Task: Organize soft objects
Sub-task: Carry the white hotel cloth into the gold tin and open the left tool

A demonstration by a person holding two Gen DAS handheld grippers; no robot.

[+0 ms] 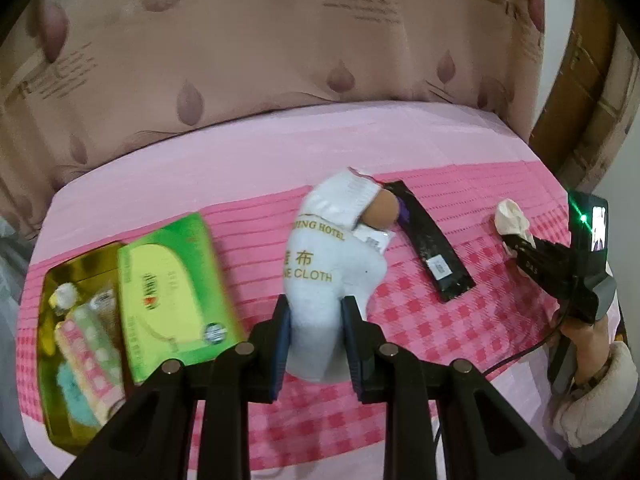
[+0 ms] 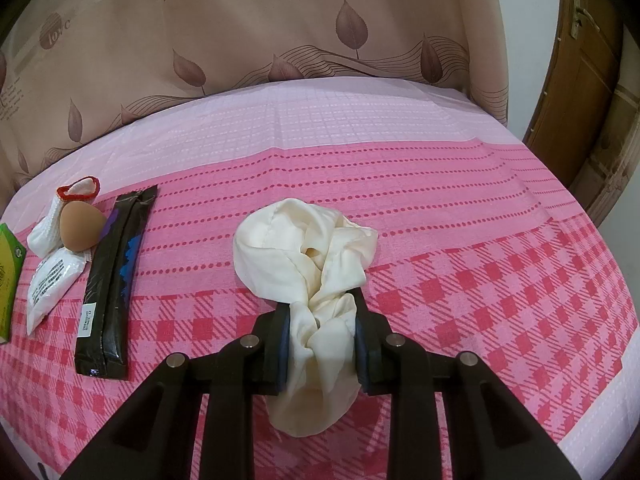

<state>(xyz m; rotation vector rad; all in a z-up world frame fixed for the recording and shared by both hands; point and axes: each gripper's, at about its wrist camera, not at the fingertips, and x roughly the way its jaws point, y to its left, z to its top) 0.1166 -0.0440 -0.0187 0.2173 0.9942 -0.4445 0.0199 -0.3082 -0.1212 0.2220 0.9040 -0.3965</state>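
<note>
At the far left of the pink checked bedcover [image 1: 460,320] lies an open gold tin [image 1: 60,280] with small soft items inside, too blurred to name; a green box [image 1: 172,280] lies just beside it, overlapping its right edge. Next, the left gripper [image 1: 314,340] is clenched on a white cloth [image 1: 332,280] printed with gold letters, which bulges up between the blue pads [image 1: 282,340]. Beyond it sit a white glove with a red cuff [image 2: 76,196], a tan sponge [image 2: 82,230] touching it, and a small white packet [image 2: 50,284]; a long black packet [image 2: 114,280] lies just to their right. Further right, the right gripper [image 2: 320,320] grasps a bunched cream cloth [image 2: 308,256], whose upper part spreads on the bedcover; a curtain [image 2: 280,20] hangs behind, and a wooden door [image 2: 580,80] stands at the far right.
</note>
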